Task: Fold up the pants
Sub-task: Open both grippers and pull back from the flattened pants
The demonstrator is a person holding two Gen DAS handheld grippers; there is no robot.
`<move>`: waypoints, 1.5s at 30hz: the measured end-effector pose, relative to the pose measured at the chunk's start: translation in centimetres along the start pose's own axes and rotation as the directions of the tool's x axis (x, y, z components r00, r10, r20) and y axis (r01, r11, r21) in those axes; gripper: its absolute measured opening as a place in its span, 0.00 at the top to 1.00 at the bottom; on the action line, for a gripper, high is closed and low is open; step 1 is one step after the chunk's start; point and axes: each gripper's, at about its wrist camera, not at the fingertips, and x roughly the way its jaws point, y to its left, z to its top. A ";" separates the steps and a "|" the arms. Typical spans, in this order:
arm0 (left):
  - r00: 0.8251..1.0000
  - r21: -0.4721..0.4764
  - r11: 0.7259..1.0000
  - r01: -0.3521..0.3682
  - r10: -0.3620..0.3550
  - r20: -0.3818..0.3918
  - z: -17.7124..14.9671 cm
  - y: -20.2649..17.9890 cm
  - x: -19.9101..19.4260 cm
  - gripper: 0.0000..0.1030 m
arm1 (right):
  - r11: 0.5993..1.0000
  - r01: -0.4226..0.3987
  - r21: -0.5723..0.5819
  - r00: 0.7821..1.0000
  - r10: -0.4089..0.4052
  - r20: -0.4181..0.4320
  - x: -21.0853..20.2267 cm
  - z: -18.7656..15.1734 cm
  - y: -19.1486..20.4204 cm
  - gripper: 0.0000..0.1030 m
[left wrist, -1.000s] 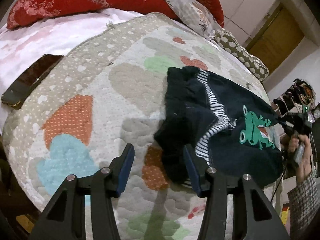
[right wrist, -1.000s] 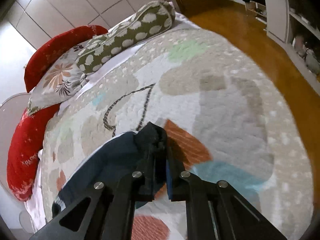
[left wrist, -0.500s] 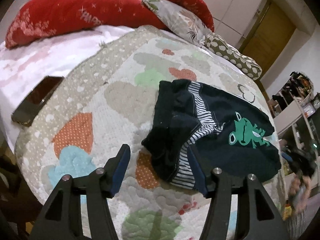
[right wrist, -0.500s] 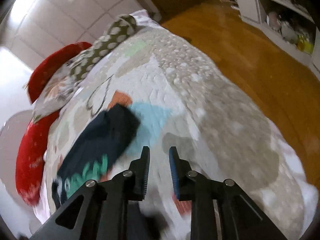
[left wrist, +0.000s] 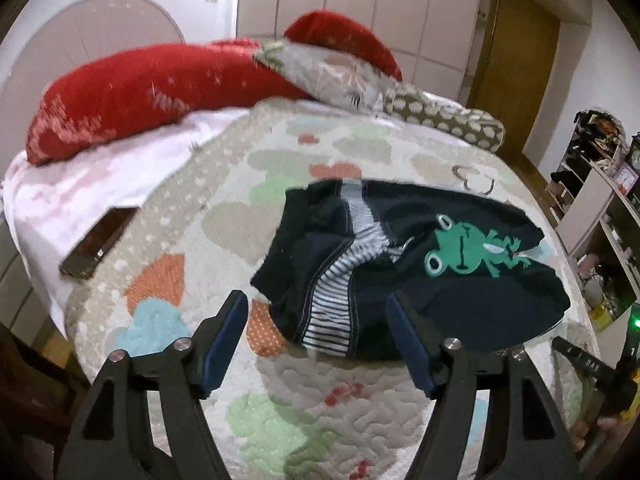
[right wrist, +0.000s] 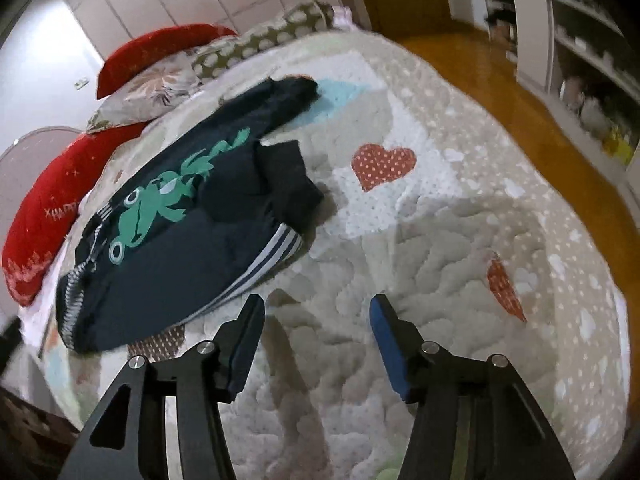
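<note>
left tool [left wrist: 316, 336]: angled down above bed quilt [left wrist: 224, 216], jaws opening, nothing gripped | right tool [right wrist: 316, 336]: angled down over bare quilt, opening, empty | pants [left wrist: 400, 264]: laid folded on quilt

The pants [left wrist: 420, 276] [right wrist: 192, 216] are dark navy, marked with a green frog print and a black-and-white striped inner waistband. They are folded into a loose, rumpled bundle and laid flat on the quilt, near its middle, with a striped cuff exposed.
</note>
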 end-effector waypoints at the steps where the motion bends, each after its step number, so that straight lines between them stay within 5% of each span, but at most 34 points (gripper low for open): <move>1: 1.000 0.000 1.000 -0.005 0.005 0.018 0.0 -0.1 -0.7 0.28 | 1.000 -0.002 -0.004 1.000 0.002 0.003 -0.1 -0.2 0.1 0.36; 3: 0.999 0.002 1.000 -0.014 0.014 0.053 -0.1 -0.2 -1.9 0.27 | 0.999 -0.036 -0.009 0.999 0.036 0.012 -0.2 -0.5 0.3 0.19; 10: 0.973 -0.014 0.998 -0.065 0.066 0.220 -0.1 0.1 -6.8 0.09 | 0.997 -0.075 -0.030 0.995 0.077 0.066 -0.1 -1.5 1.5 0.04; 13: 0.941 -0.058 0.995 -0.079 0.094 0.325 0.1 0.7 -8.9 0.00 | 0.997 -0.059 -0.058 0.996 0.062 0.063 0.2 -1.6 2.0 0.02; 16: 0.894 -0.108 0.989 -0.101 0.138 0.427 0.0 1.2 -11.1 0.00 | 0.996 -0.044 -0.083 0.996 0.049 0.069 0.3 -1.9 2.2 0.01; 20: 0.855 -0.113 0.988 -0.109 0.151 0.495 -0.1 1.4 -12.9 0.00 | 0.994 -0.023 -0.109 0.995 0.033 0.092 0.3 -2.3 2.3 0.01; 36: 0.949 -0.022 0.994 -0.108 0.110 0.296 -0.3 -0.4 -9.3 0.00 | 0.970 0.125 -0.209 0.984 -0.093 0.154 1.0 -3.7 4.2 0.01; 45: 0.959 0.006 0.995 -0.100 0.095 0.267 -0.6 -0.9 -8.8 0.00 | 0.964 0.154 -0.219 0.976 -0.115 0.183 0.9 -4.3 4.6 0.01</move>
